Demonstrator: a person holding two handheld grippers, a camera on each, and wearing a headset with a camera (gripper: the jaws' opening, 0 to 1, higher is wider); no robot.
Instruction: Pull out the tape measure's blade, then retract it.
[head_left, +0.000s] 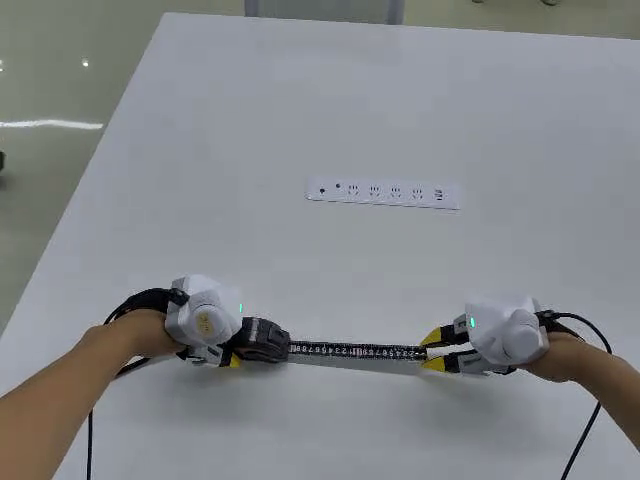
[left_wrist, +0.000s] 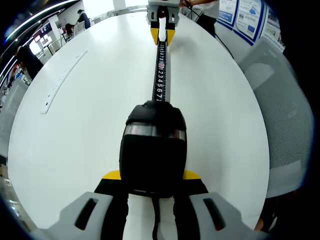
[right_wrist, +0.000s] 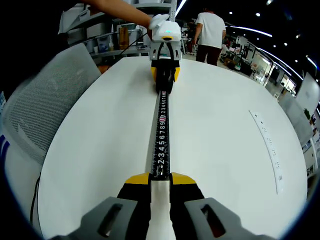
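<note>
The black tape measure case (head_left: 262, 340) (left_wrist: 152, 150) lies on the white table (head_left: 350, 110), held between the jaws of my left gripper (head_left: 232, 350) (left_wrist: 151, 176), which is shut on it. Its blade (head_left: 355, 352) (left_wrist: 160, 75) (right_wrist: 161, 135), black with white numbers, runs out along the table to my right gripper (head_left: 432, 352) (right_wrist: 160, 178). That gripper is shut on the blade's tip. Across the table, the left gripper (right_wrist: 165, 70) shows in the right gripper view and the right gripper (left_wrist: 162, 31) in the left gripper view.
A white power strip (head_left: 383, 192) (right_wrist: 267, 150) (left_wrist: 62, 80) lies on the table beyond the grippers. Grey mesh chairs (left_wrist: 280, 115) (right_wrist: 45, 110) stand at the near table edge. People stand in the room behind (right_wrist: 210, 30).
</note>
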